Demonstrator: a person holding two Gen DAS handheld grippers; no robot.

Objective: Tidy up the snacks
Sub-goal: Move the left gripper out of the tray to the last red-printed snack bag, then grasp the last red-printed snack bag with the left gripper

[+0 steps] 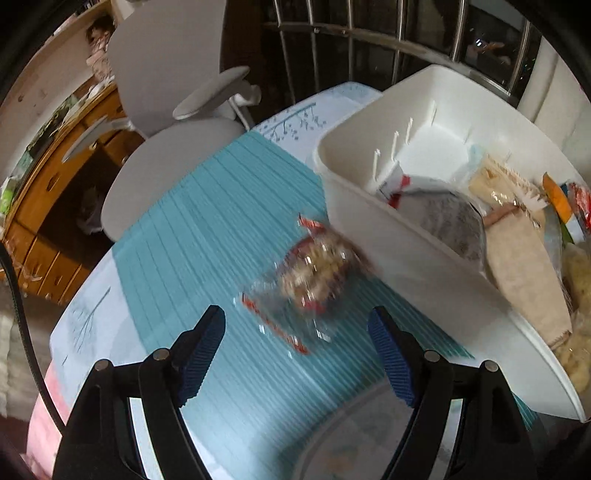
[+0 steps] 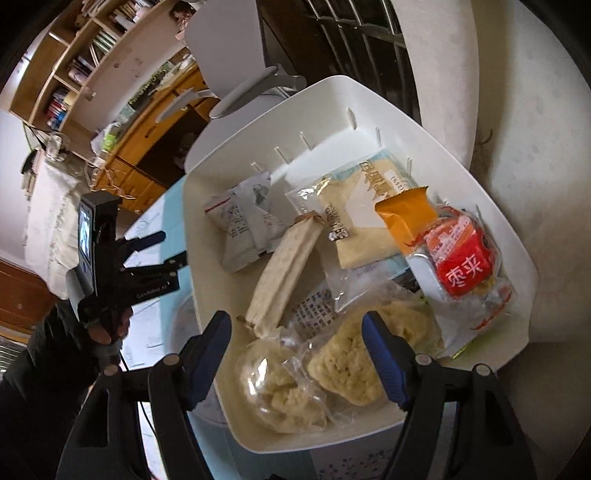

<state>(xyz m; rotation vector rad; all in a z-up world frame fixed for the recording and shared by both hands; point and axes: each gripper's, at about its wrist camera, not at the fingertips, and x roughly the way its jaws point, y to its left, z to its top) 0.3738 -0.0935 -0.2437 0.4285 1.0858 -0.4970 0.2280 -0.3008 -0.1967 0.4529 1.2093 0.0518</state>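
Over the teal-striped mat (image 1: 207, 236) on the surface, in the left wrist view, the left tongs (image 1: 297, 328) hang with their blue pads wide apart and hold nothing. Just beyond the tips a clear snack packet (image 1: 314, 277) with red print and a pale brown filling lies on the mat, blurred, close against the near wall of the white bin (image 1: 373, 229). The bin stands toward the surface's right edge. Inside it, along the near wall, lie a grey pouch (image 1: 443, 218), a tan bar (image 1: 524, 266) and more wrappers toward the right end. Beyond the surface's far left edge stands a grey office chair (image 1: 170, 122), with a wooden desk (image 1: 55, 206) behind it and a metal window grille (image 1: 369, 33) at the top.

Above the bin's near end, in the right wrist view, the right tongs (image 2: 297, 332) are also spread wide, with nothing gripped; the pads hover over the contents without touching them, as far as can be told. Under them lie two clear bags of pale crumbly cake: one (image 2: 284, 391) at the near corner and one (image 2: 354, 362) just right of it. A long pale bar (image 2: 284, 277) runs diagonally up the middle. Left of it sits a grey-white pouch (image 2: 247, 221). A beige packet (image 2: 362, 218) lies toward the far side, an orange wrapper (image 2: 406, 218) overlaps its right edge, and a red packet (image 2: 461, 258) lies by the bin's right wall (image 2: 517, 251). At the left, past the bin's left wall, a dark-sleeved hand (image 2: 107, 328) holds the other tongs over the surface.
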